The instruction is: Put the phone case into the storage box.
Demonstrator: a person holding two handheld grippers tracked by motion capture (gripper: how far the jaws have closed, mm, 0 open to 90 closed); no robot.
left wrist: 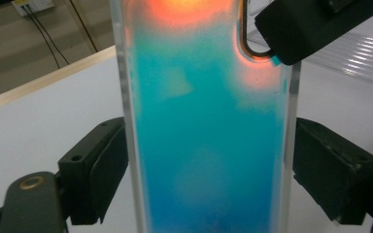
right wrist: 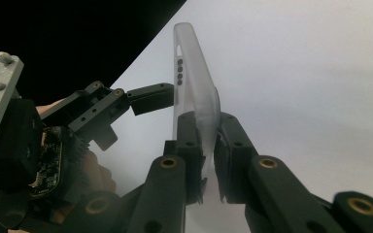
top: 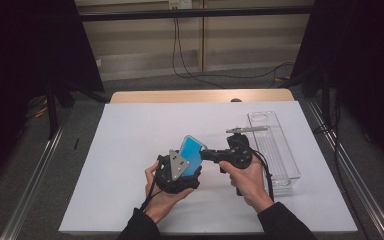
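Nearest the onlooker, a person's two forearms in dark sleeves enter over the near edge of the worktop [top: 130, 125], which is covered with a white sheet. The left hand [top: 162, 192] carries the left tongs [top: 190, 167], topped by a grey three-cornered plate [top: 177, 164]. The right hand [top: 247, 177] carries the right tongs [top: 204, 154], which point across toward the left tongs.

Between the two tools, raised above the sheet and tilted, is a phone case [top: 192, 150] with a blue face and clear rim. In the left gripper view the phone case [left wrist: 209, 136] stands lengthwise between the two black jaws, one against each long edge; the left tongs stand wide and hold the case across its width. At the upper right of that view a jaw of the right tongs [left wrist: 311, 26] sits at the camera cutout.

In the right gripper view the phone case [right wrist: 194, 97] appears edge-on, frosted, with the jaws pressed on its two faces; the right tongs [right wrist: 209, 145] stand narrow, clamped on the case's thin side wall. The left tongs [right wrist: 150, 97] reach the case from the left there.

Farther off, to the right on the sheet, lies a clear plastic tray [top: 275, 150], apart from both hands. Beyond the worktop, black cables [top: 190, 70] run over the floor.
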